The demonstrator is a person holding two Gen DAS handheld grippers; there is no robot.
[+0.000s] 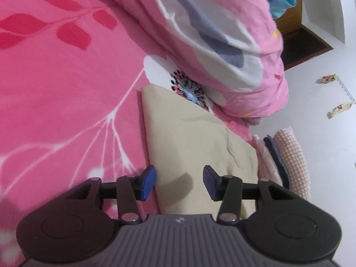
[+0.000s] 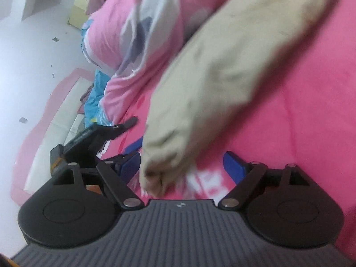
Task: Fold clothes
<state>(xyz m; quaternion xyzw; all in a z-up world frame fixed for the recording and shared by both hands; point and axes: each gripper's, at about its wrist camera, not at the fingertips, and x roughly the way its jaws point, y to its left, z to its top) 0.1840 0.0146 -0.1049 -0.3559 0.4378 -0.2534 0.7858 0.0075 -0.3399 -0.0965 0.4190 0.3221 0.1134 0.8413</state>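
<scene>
A beige garment [image 1: 189, 138] lies folded into a long strip on the pink bedsheet [image 1: 66, 100]. My left gripper [image 1: 179, 182] hovers over its near end with the blue pads apart; the left pad sits at the cloth's edge and the cloth lies flat beneath the gap. In the right wrist view the same beige garment [image 2: 222, 71] runs from the upper right down to a bunched end between the fingers. My right gripper [image 2: 182, 169] stands wide open around that end, its pads not pressing on it. The left gripper [image 2: 95, 140] shows as a black body at the left.
A bunched pink floral quilt [image 1: 211, 33] lies just beyond the garment. A stack of folded clothes [image 1: 287, 162] sits at the bed's edge on the right. Beyond it is white floor [image 1: 322, 133] with paper scraps. Blue cloth [image 2: 95, 98] lies by the quilt.
</scene>
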